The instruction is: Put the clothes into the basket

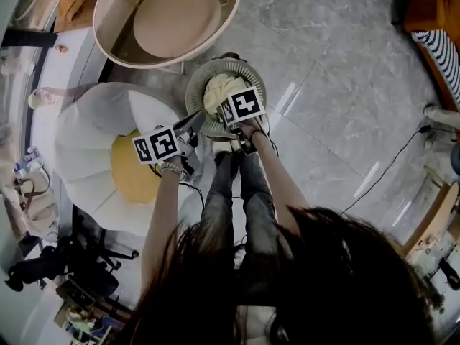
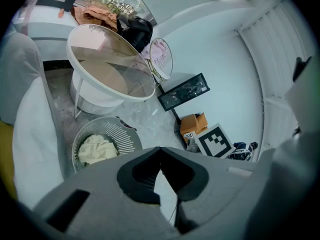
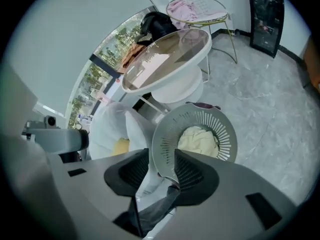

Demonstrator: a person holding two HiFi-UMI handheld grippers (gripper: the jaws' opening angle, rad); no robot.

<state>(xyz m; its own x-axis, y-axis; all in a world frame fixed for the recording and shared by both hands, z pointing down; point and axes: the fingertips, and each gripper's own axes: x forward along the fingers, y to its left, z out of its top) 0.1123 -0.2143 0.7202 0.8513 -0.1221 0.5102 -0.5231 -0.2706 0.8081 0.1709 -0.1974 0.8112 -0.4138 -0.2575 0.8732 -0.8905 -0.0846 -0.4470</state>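
A grey slatted basket [image 1: 198,85] stands on the floor in front of the person's legs, with a cream cloth [image 1: 219,88] lying crumpled inside it. My right gripper [image 1: 231,117] hovers over the basket's near rim. In the right gripper view its jaws [image 3: 161,156] stand apart with nothing gripped; the basket [image 3: 165,139] and the cloth [image 3: 199,140] show beyond the gap. My left gripper [image 1: 195,123] is just left of the basket. Its jaw tips [image 2: 160,154] touch, holding nothing, with the basket [image 2: 122,134] and cloth [image 2: 96,149] to its left.
A round glass-topped table [image 1: 169,20] stands just beyond the basket. A white beanbag with a yellow cushion [image 1: 93,142] lies to the left. A wire stand holding pink clothes [image 3: 197,6] is further back. A cardboard box [image 2: 192,126] and a black cable [image 1: 388,167] are on the floor.
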